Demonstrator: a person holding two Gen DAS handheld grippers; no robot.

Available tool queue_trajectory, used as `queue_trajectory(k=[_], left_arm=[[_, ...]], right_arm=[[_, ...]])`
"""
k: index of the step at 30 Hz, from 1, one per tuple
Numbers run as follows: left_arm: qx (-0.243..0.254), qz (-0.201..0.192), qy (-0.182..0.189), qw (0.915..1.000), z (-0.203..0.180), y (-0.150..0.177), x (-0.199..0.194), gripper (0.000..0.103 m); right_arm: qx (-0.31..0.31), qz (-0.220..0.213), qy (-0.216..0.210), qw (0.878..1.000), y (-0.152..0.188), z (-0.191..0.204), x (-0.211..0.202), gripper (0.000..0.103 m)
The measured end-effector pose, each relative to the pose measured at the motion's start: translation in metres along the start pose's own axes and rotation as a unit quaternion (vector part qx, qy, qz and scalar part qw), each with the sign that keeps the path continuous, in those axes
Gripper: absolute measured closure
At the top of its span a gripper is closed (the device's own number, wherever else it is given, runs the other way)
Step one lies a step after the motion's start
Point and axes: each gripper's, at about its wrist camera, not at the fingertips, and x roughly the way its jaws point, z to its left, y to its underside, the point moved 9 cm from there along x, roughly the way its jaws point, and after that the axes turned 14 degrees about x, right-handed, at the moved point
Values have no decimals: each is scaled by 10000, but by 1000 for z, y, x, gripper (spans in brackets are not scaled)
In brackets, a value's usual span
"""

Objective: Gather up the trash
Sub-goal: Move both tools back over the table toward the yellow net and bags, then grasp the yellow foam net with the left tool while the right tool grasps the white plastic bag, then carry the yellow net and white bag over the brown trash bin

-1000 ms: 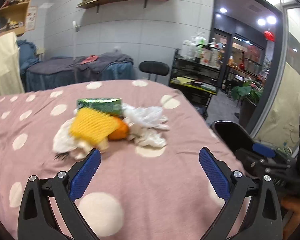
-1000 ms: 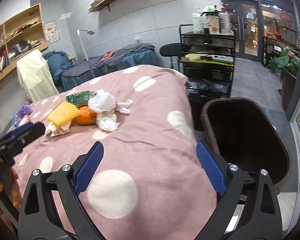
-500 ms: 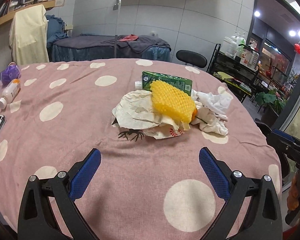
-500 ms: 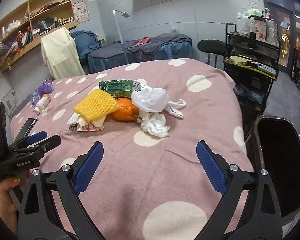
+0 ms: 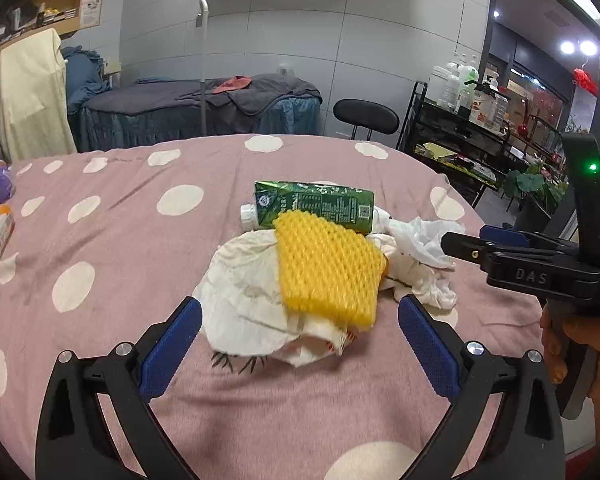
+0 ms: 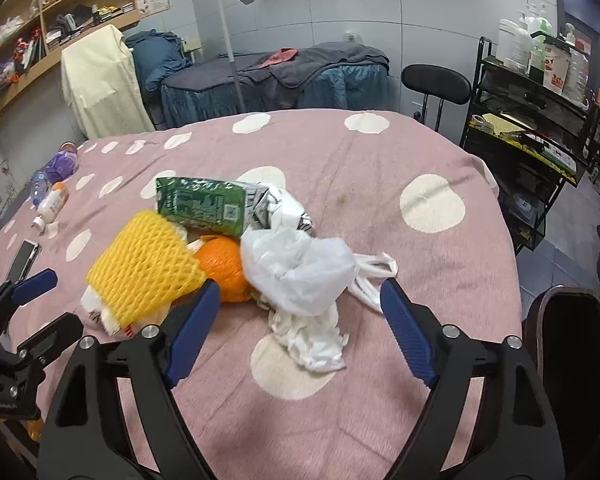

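Note:
A heap of trash lies mid-table: a yellow foam net [image 5: 327,271] [image 6: 144,266], a green carton [image 5: 316,205] [image 6: 202,204], crumpled paper wrapper [image 5: 248,300], an orange [image 6: 223,266], a white plastic bag [image 6: 300,268] [image 5: 422,236] and a tissue [image 6: 314,338]. My left gripper [image 5: 298,344] is open, just short of the wrapper and net. My right gripper [image 6: 298,328] is open, its fingers either side of the bag and tissue, close above them.
The table has a pink cloth with white dots [image 5: 100,240]. Bottles [image 6: 52,200] and a phone [image 6: 22,258] lie at the left edge. A dark bin [image 6: 576,344] stands off the table's right side. A black rack [image 6: 532,128] stands behind.
Both grippers have moved in toward the trash heap, which now looms larger in both views. Both stay open and empty.

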Motion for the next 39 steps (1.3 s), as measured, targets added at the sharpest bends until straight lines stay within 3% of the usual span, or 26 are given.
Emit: queue_trajectory(k=[2, 4, 6, 8, 10, 13, 19, 26, 32, 39], left_arm=[[71, 74, -31, 9999, -1, -6, 12, 10], [164, 213, -56, 9996, -3, -8, 25, 29], [128, 270, 8, 9996, -5, -7, 32, 43], [103, 282, 72, 9995, -8, -5, 34, 55], [80, 296, 72, 9995, -9, -2, 33, 76], [-66, 239, 132, 9996, -10, 3, 26, 85], [-339, -92, 268, 9990, -15, 1, -3, 87], [-261, -494, 289, 9980, -38, -3, -38, 87], [-250, -646, 227, 9973, -53, -4, -53, 87], [-306, -693, 407, 9963, -75, -2, -58, 87]], right_arm=[[127, 111, 78, 9998, -5, -4, 12, 27], [219, 282, 31, 9994, -4, -7, 22, 34], [242, 380, -40, 9990, -2, -8, 27, 55], [199, 449, -108, 9987, 2, -7, 30, 84], [194, 467, -152, 9986, 6, -8, 30, 90], [298, 424, -302, 9982, 8, -9, 22, 96], [292, 60, -498, 9983, 10, -8, -15, 97], [146, -283, -530, 9981, 21, -12, -57, 97], [232, -426, -594, 9971, 33, -27, -84, 97], [355, -671, -446, 9961, 49, -51, -112, 97]])
